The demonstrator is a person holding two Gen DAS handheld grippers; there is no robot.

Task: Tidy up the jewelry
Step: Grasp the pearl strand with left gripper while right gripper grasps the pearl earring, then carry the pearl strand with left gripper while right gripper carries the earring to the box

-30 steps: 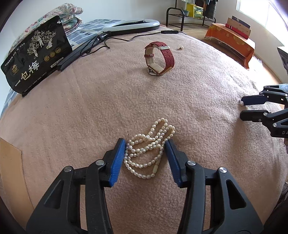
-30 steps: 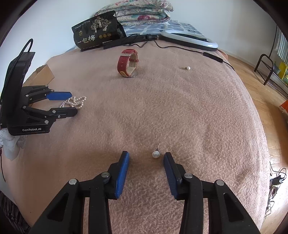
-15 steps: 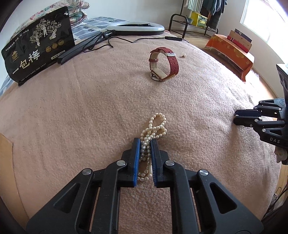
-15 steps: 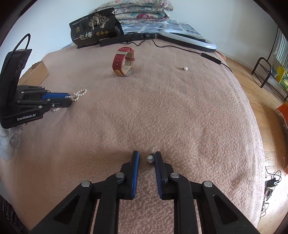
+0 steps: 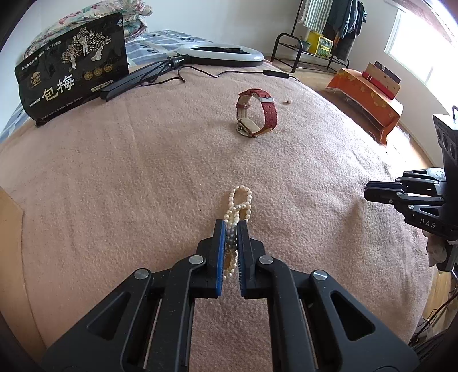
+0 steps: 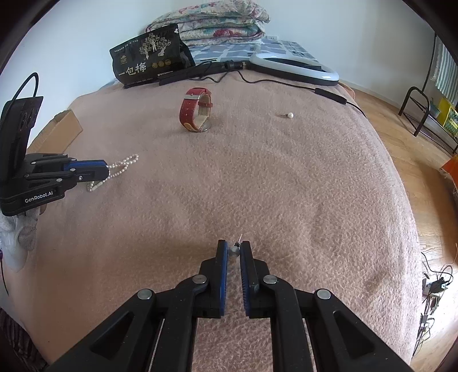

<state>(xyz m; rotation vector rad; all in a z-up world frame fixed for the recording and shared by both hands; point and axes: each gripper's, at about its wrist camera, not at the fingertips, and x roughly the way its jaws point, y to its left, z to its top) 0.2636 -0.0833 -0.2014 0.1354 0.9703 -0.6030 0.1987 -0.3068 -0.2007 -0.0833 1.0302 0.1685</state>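
Note:
My left gripper [image 5: 230,226] is shut on a pearl necklace [image 5: 239,200], whose loops stick out past the fingertips over the pink blanket [image 5: 143,171]; it also shows in the right wrist view [image 6: 123,166]. My right gripper [image 6: 234,247] is shut on a pearl earring [image 6: 234,251], its pin pointing forward. A red-strap watch [image 5: 256,114] stands on its side farther back, also in the right wrist view [image 6: 196,110]. A second pearl earring [image 6: 289,115] lies to the right of the watch.
A black snack bag [image 5: 71,77] stands at the back left beside a black bar [image 5: 134,83], a ring light [image 5: 220,54] and its cable. Folded quilts [image 6: 211,20] lie behind. A cardboard box [image 6: 57,134] sits at the bed's left edge. Wooden floor [image 6: 415,148] lies right.
Both grippers have closed: the left on the pearl necklace, the right on the pearl earring. Both have since lifted slightly with their items.

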